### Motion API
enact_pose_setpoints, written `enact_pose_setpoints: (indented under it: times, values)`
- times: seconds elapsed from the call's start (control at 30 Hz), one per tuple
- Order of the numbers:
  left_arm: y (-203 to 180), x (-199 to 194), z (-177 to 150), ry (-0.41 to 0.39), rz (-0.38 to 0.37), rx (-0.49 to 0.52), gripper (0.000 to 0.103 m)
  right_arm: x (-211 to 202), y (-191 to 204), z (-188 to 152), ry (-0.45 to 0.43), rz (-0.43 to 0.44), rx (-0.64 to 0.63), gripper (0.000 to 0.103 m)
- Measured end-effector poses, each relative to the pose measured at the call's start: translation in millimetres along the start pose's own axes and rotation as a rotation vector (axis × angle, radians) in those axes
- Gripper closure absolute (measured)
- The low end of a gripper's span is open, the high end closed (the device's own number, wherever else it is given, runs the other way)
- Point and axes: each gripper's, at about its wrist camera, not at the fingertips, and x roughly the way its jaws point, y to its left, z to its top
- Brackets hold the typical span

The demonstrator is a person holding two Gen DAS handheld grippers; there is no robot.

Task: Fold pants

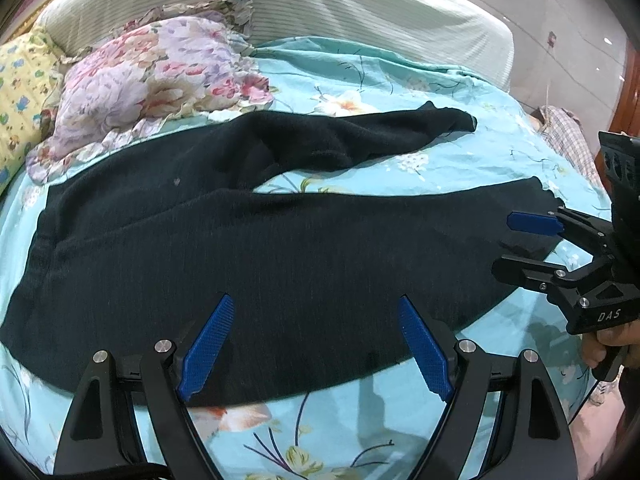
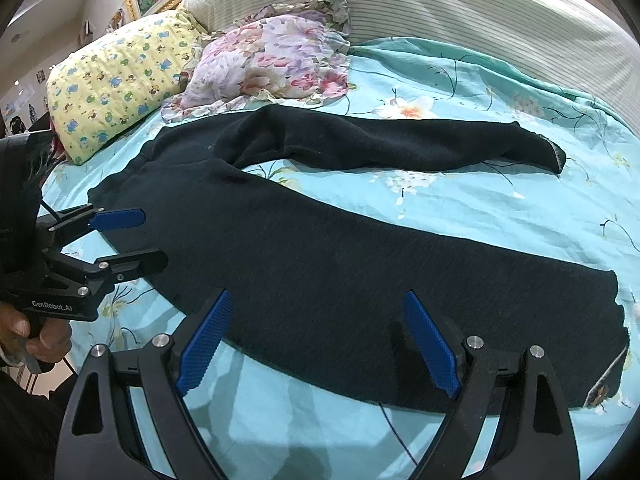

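Note:
Black pants lie spread flat on the bed, waistband to the left, two legs splayed apart to the right; they also show in the right wrist view. My left gripper is open and empty, hovering over the near edge of the near leg close to the waist; it also shows in the right wrist view. My right gripper is open and empty, over the near leg toward its cuff; in the left wrist view it sits by the cuff end.
The bed has a turquoise floral sheet. A floral pink cloth and a yellow patterned pillow lie at the head, against a white striped headboard. A checked cloth lies at the right bed edge.

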Motion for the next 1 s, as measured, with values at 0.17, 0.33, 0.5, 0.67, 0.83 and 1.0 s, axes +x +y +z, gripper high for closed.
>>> enact_pose_setpoints:
  times: [0.17, 0.33, 0.5, 0.67, 0.83, 1.0]
  values:
    - [-0.2, 3.1, 15.8, -0.008, -0.012, 0.039, 0.018, 1.4, -8.4, 5.5, 0.003, -0.013, 0.025, 0.015]
    - [1.7, 8.8, 37.6, -0.008, -0.038, 0.071, 0.018, 3.0, -22.0, 13.4, 0.012, -0.059, 0.056, 0.015]
    - [2.0, 17.5, 63.1, -0.005, -0.062, 0.121, 0.018, 2.0, -42.7, 27.2, 0.002, -0.077, 0.143, 0.015]
    - [4.5, 28.7, 94.5, 0.002, -0.09, 0.167, 0.018, 1.4, -72.8, 44.1, -0.016, -0.099, 0.267, 0.015]
    - [7.1, 46.0, 132.8, 0.018, -0.134, 0.198, 0.018, -0.7, -107.8, 59.8, -0.044, -0.086, 0.431, 0.015]
    - [2.7, 70.5, 168.0, 0.032, -0.162, 0.267, 0.018, 2.7, -135.7, 70.4, -0.056, -0.099, 0.536, 0.015]
